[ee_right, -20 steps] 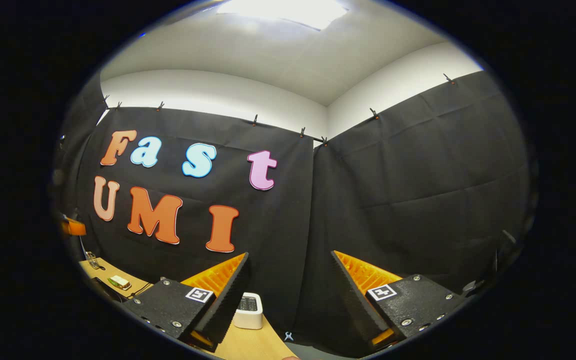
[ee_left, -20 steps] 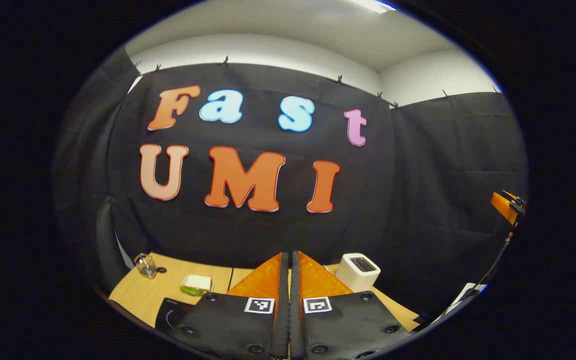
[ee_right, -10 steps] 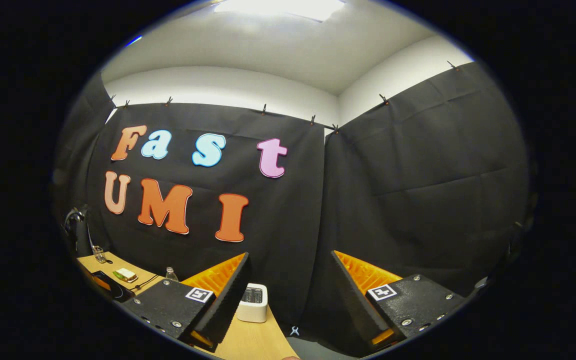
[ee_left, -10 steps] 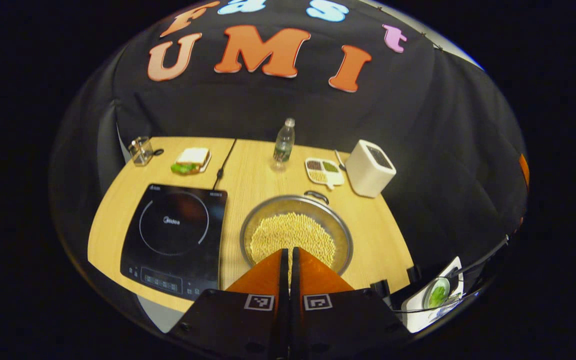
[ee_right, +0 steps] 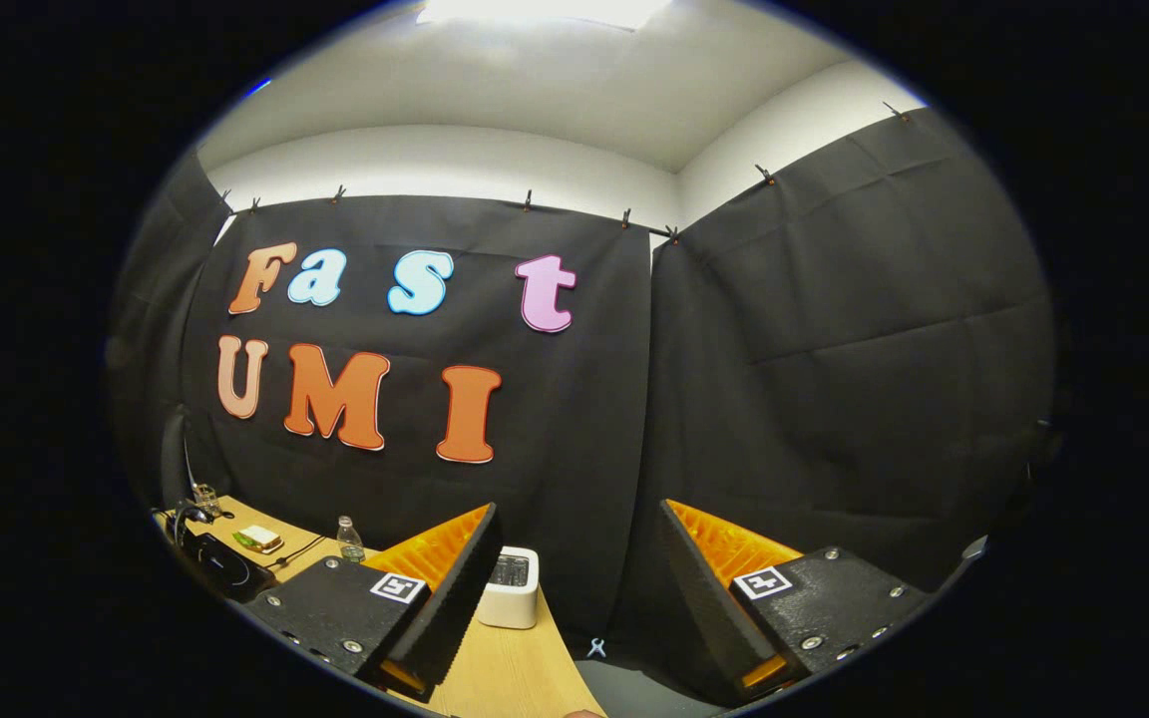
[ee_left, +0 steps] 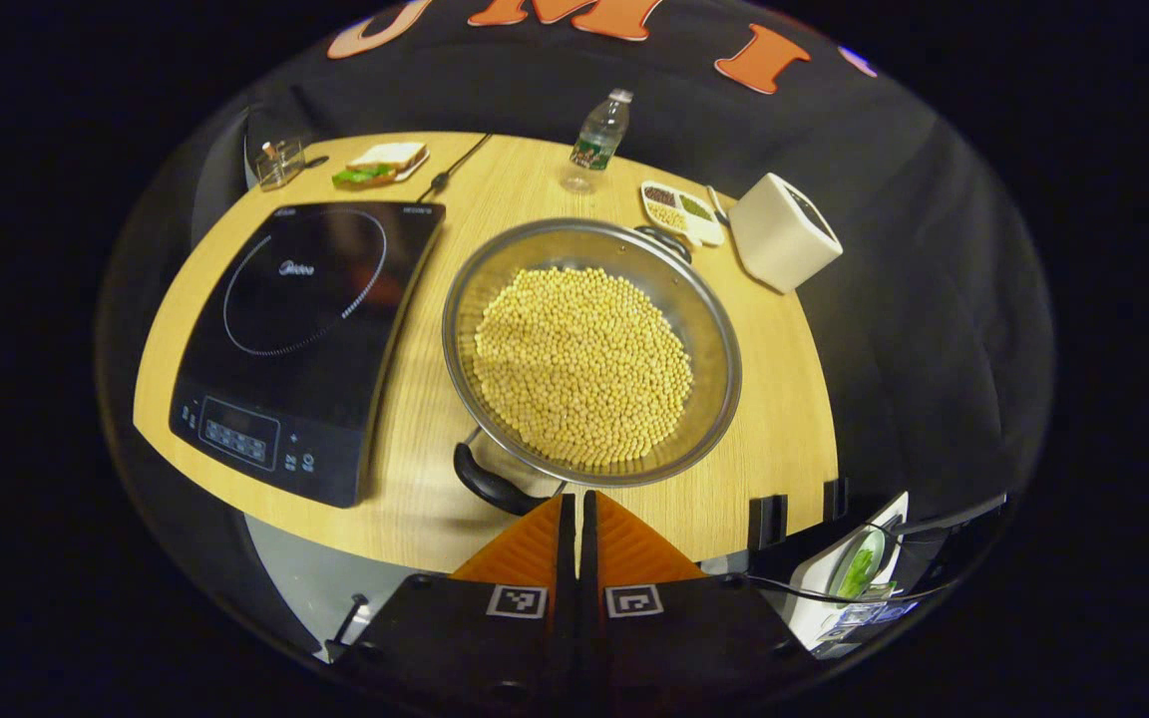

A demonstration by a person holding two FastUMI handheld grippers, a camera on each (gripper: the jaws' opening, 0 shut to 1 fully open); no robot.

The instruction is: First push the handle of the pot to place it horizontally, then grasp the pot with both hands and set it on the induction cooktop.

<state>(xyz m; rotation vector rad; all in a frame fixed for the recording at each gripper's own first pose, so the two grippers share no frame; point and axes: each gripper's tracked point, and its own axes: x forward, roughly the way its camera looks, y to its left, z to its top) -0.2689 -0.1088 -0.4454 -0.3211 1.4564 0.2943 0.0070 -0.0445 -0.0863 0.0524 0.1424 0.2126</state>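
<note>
Pot (ee_left: 589, 349) of beans sits beside cooktop (ee_left: 300, 329), left tongs (ee_left: 574, 519) closed.

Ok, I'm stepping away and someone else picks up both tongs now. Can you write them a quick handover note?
Left tongs: shut, empty, poised just short of the black near handle of the steel pot of yellow beans.
Right tongs: open, empty, aimed at the booth wall, with the white toaster-like box between the fingers' line of sight.
The pot sits on the wooden table, right of the black induction cooktop.
Done: nothing yet.
Left: push the handle horizontal, grasp the pot with both tongs, set it on the cooktop.
</note>
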